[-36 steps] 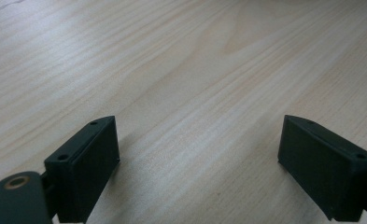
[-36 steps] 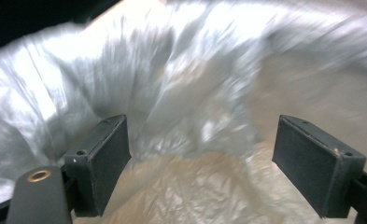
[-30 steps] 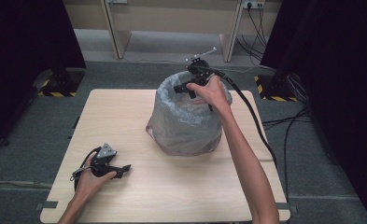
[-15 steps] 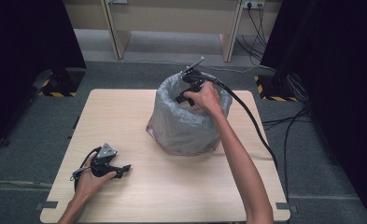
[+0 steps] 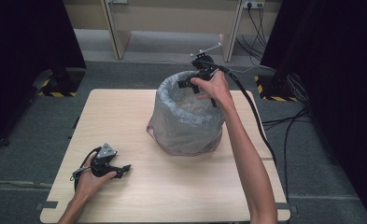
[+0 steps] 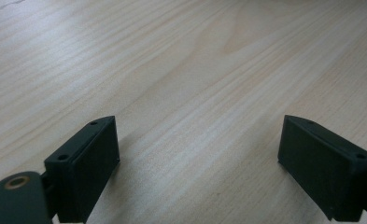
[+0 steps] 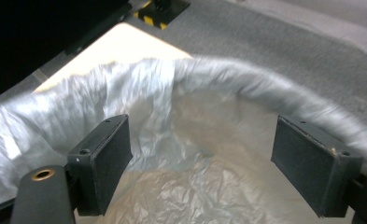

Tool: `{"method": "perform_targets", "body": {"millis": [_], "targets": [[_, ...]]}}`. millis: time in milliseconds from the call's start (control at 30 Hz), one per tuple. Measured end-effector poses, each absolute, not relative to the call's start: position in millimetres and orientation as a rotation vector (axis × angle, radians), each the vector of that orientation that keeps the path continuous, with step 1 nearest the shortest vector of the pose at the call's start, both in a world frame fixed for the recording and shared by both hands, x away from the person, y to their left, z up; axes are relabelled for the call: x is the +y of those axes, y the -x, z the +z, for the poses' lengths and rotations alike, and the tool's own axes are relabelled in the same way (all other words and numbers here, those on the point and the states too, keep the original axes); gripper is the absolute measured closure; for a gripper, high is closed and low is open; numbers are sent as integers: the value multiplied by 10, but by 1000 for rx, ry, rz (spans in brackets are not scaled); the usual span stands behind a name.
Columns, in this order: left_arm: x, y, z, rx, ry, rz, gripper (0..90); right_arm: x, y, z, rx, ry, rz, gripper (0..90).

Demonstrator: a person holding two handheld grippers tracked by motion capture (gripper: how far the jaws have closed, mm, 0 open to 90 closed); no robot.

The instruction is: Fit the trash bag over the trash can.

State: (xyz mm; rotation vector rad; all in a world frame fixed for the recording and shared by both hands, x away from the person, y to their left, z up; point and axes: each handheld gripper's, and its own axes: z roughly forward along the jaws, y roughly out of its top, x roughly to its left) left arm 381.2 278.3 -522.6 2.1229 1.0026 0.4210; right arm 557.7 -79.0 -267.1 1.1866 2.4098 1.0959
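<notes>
Right claw point(image 5: 187, 87) hangs open-jawed over the lined bin point(image 5: 187, 122)

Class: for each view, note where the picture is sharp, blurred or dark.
High view: table evenly lit, both sides black. Left gripper view: wood grain crisp near the left gripper. Right gripper view: bag rim smeared by motion blur beyond the right gripper.

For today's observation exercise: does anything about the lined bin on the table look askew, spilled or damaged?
Nothing is spilled or torn. The bin stands upright; its plastic liner is crumpled and bunches unevenly along the rim. The right gripper hovers open above it.
</notes>
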Motion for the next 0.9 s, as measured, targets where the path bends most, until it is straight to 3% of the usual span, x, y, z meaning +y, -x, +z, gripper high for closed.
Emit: {"method": "perform_targets", "body": {"millis": [467, 900], "targets": [[2782, -3812, -5226, 1001, -2123, 421, 113, -1143, -5553, -2399, 2279, -1210, 1174, 184], [2774, -3811, -5229, 998, -2125, 417, 98, -1640, -5522, -2378, 2155, -1259, 1226, 176]]}}
